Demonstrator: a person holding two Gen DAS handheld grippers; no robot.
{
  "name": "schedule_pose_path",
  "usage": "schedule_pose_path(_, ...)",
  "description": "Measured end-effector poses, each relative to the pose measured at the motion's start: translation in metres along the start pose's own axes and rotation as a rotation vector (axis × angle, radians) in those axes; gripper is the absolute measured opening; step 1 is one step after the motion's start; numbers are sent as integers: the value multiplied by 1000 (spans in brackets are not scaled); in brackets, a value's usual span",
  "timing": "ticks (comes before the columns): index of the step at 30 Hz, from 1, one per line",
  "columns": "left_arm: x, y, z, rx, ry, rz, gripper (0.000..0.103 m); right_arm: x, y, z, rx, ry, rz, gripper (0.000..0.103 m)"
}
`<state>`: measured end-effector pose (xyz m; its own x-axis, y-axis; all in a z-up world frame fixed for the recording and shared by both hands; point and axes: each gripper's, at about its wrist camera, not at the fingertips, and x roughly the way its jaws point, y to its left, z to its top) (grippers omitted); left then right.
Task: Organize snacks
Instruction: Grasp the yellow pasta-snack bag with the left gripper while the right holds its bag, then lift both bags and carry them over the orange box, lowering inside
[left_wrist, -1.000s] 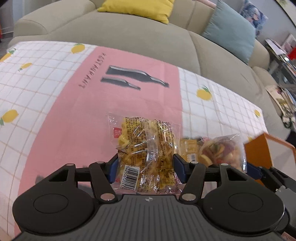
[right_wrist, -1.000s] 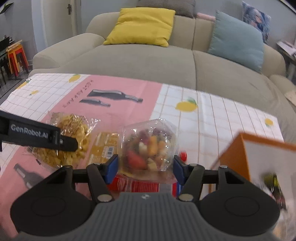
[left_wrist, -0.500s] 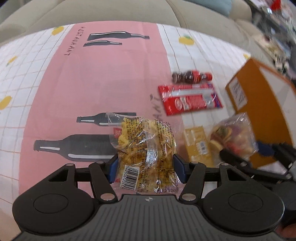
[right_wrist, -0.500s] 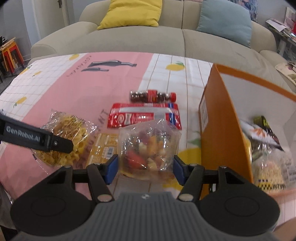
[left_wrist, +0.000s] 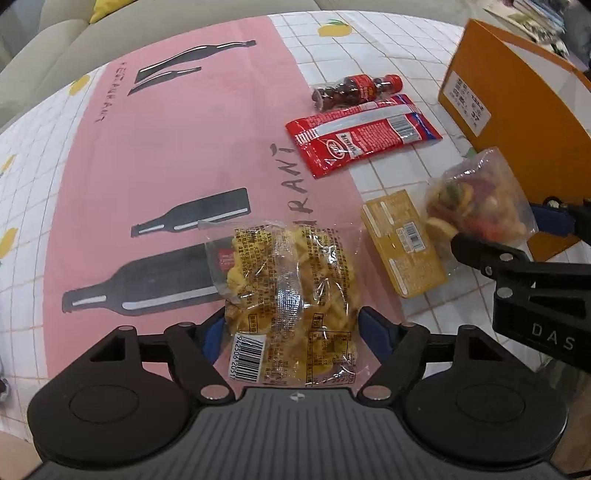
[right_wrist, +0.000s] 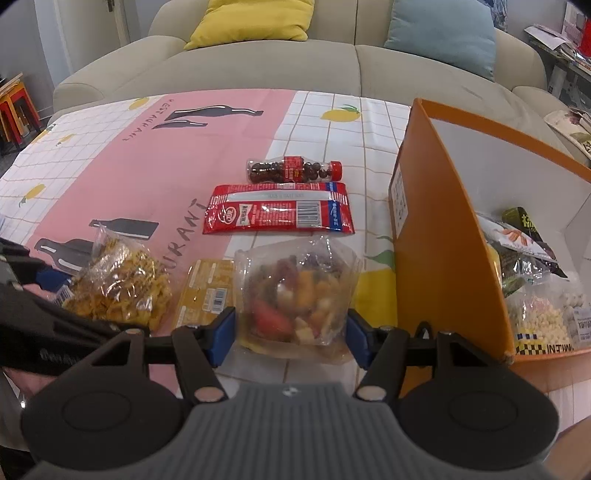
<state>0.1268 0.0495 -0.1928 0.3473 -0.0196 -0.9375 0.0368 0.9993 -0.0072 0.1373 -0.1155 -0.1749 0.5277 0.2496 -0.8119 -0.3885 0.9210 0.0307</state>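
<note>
- Left tongs (left_wrist: 291, 328) just spread wider, chips bag (left_wrist: 291, 295) lying loose between the pads on the table (left_wrist: 166, 147). Could slide off the near edge.
- Right tongs (right_wrist: 291, 328) pinch the fruit bag (right_wrist: 295, 295), box (right_wrist: 436, 236) at its 3 o'clock. Slippery film may slip or snag the box wall.
- Only the right view shows snacks already inside the box.

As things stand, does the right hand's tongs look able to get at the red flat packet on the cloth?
Probably not yet: the right tongs are shut on the mixed snack bag, which fills them. The red packet lies just beyond on the tablecloth, with nothing on top of it.
</note>
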Motion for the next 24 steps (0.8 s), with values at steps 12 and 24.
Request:
schedule_pose_path(12, -15, 6, -1, -81, -58, -55, 72, -9, 1, 4, 0, -16, 10, 60)
schedule_pose_path(24, -78, 4, 12, -168, -202, -140, 70, -66, -21, 20, 117, -109, 24, 60)
